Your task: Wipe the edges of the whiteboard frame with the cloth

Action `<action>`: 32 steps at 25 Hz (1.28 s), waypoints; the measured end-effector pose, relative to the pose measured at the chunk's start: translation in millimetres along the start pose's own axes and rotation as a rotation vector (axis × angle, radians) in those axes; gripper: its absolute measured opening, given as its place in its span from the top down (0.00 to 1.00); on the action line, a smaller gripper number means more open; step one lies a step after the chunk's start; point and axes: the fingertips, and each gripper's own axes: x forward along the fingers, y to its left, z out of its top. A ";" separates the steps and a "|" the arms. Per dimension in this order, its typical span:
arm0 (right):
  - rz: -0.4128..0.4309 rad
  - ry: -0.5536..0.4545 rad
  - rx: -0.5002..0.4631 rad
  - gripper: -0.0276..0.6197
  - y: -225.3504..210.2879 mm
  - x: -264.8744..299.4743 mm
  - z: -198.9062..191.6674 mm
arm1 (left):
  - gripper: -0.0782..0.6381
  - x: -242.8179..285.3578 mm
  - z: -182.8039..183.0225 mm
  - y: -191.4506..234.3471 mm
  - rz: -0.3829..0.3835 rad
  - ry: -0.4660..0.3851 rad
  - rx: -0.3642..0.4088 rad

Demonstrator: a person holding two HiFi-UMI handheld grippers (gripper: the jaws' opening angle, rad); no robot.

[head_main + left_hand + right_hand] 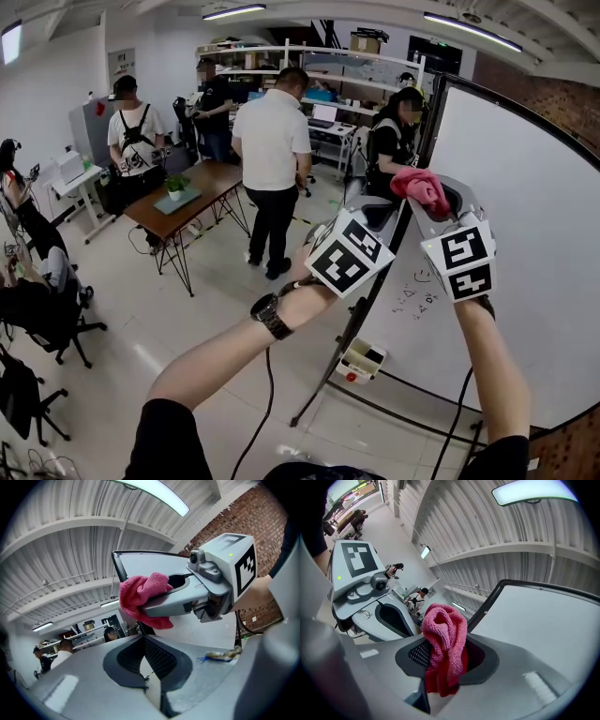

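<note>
A large whiteboard (525,234) with a black frame (424,131) stands at the right on a stand. My right gripper (431,202) is shut on a bunched pink cloth (422,187), held up beside the frame's left edge. In the right gripper view the cloth (445,630) hangs out of the jaws, with the frame's corner (487,606) just behind it. My left gripper (380,216) is close to the left of the right one, shut with nothing in it. The left gripper view shows the cloth (138,595) in the right gripper (154,602), below the frame's top edge (140,552).
A small white box (361,361) hangs low on the board's stand. Several people stand around a brown table (187,192) and shelves at the back. Office chairs (56,323) are at the left, a brick wall (562,94) behind the board. Cables trail from both grippers.
</note>
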 end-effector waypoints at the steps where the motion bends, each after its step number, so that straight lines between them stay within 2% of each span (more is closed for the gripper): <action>1: 0.005 0.006 -0.002 0.75 5.6 -0.8 -6.0 | 0.89 1.4 -7.6 -3.9 -0.008 0.011 -0.007; 6: 0.023 0.049 -0.066 0.75 29.5 -1.9 -34.8 | 0.89 2.1 -39.3 -13.2 -0.037 0.043 -0.079; 11: 0.088 0.095 -0.045 0.75 52.1 2.9 -60.5 | 0.89 9.2 -71.7 -17.7 -0.058 0.073 -0.117; 16: 0.152 0.144 0.085 0.75 83.6 3.7 -104.4 | 0.89 17.9 -102.4 -27.8 -0.086 0.093 -0.151; 25: 0.166 0.190 0.262 0.75 135.1 3.8 -161.2 | 0.89 23.9 -156.2 -59.0 -0.160 0.155 -0.239; 32: 0.223 0.331 0.408 0.75 187.5 -1.9 -245.8 | 0.89 29.4 -219.2 -107.6 -0.249 0.254 -0.306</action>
